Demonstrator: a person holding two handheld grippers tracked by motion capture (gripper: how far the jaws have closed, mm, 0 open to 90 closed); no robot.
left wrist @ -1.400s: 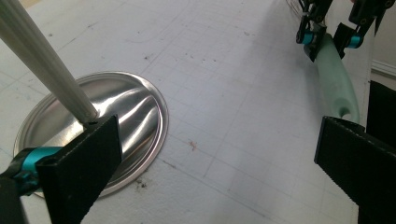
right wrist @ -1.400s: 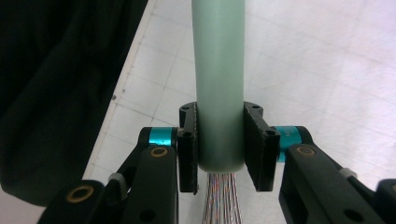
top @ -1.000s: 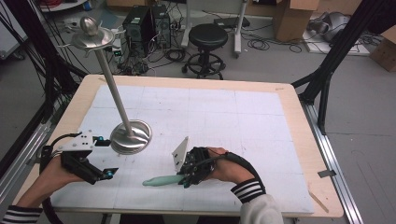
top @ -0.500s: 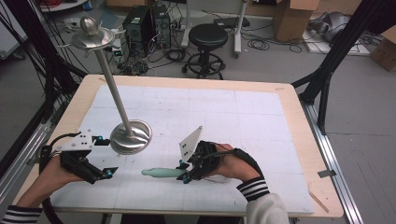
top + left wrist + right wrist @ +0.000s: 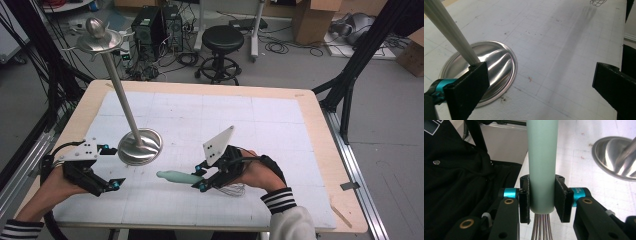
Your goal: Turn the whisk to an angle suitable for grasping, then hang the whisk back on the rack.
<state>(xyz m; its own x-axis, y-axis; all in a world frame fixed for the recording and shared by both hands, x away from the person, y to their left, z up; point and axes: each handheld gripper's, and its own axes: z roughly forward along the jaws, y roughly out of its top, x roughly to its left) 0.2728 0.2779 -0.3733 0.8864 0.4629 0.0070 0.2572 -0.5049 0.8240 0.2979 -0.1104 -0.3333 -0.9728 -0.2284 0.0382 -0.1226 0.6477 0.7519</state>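
Stand: we see one steel stand [image 5: 140, 145], its base just beyond our left gripper's [image 5: 111, 185] fingertips.
Whisk: we clamp one whisk [image 5: 180, 176] by its mint handle between our right gripper's [image 5: 541, 201] fingers [image 5: 524, 200]; wires trail behind them.
Hands: we hold two low over the table; left jaws gape, empty.

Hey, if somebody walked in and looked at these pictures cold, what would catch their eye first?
Probably the tall metal stand, its shiny round base on the white mat at the table's left and a dish-like top high above. Next, the whisk with a pale green handle, clamped by the right gripper near the front edge. The left gripper hangs open beside the stand's base.
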